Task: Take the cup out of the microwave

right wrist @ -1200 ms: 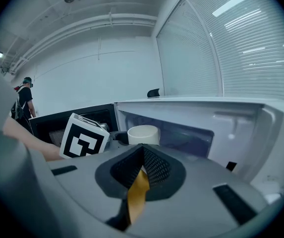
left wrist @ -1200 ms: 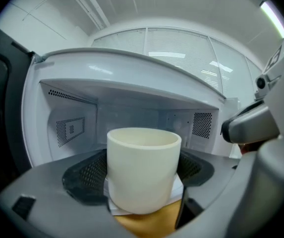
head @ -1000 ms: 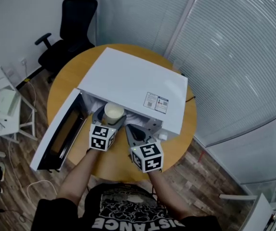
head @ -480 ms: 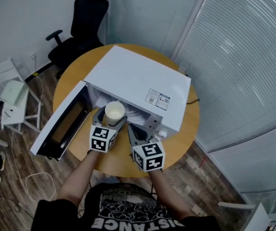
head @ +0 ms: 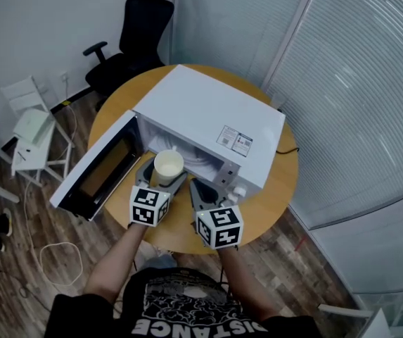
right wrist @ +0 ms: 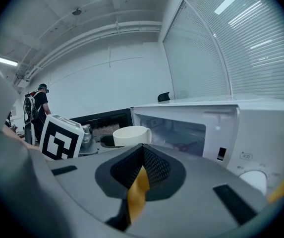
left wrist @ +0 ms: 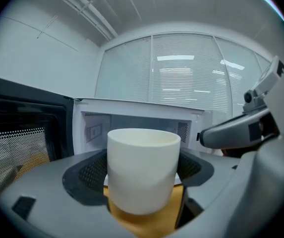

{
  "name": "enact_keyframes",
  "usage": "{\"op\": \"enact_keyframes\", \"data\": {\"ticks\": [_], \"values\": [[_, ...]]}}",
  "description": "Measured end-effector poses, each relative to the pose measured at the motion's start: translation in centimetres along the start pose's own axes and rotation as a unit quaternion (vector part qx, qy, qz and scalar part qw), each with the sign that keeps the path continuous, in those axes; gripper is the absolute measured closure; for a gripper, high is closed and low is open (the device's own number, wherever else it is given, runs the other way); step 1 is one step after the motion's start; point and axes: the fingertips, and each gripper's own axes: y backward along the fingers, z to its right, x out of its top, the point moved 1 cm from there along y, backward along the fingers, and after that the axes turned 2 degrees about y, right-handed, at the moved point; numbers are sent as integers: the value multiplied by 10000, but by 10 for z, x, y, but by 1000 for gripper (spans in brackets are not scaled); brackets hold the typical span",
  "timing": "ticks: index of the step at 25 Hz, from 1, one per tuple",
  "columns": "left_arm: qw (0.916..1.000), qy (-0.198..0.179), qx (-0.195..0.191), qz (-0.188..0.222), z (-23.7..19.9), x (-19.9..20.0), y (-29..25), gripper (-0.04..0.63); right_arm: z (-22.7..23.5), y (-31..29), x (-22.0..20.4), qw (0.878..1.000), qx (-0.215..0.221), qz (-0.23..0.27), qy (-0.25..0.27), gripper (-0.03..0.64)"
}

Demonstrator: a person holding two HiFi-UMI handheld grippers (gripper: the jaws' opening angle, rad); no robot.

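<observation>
Round wooden table bearing a white microwave, door open. Left gripper, jaws wide, clasps the white cup by its sides, just outside the cavity mouth. Right gripper is closed and empty. The cup is probably rigid, smooth and breakable, so a mid-wall hold suits it. Contents and any handle are not discernible.

Wood-plank floor; black office chair by white wall; blinds cover glass partitions.

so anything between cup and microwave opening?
Nothing visible: left gripper view shows the cup, held in the left gripper, with only the open microwave behind it.
</observation>
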Motion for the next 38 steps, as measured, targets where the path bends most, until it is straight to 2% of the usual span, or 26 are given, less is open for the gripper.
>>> {"op": "enact_keyframes", "data": {"ticks": [16, 38], "values": [[9993, 93, 353, 84, 21, -6, 52, 169, -19, 26, -16, 9994, 134, -10, 321, 601], [9971, 150, 665, 327, 73, -4, 92, 169, -22, 75, -31, 9974, 481, -32, 536, 601]]}}
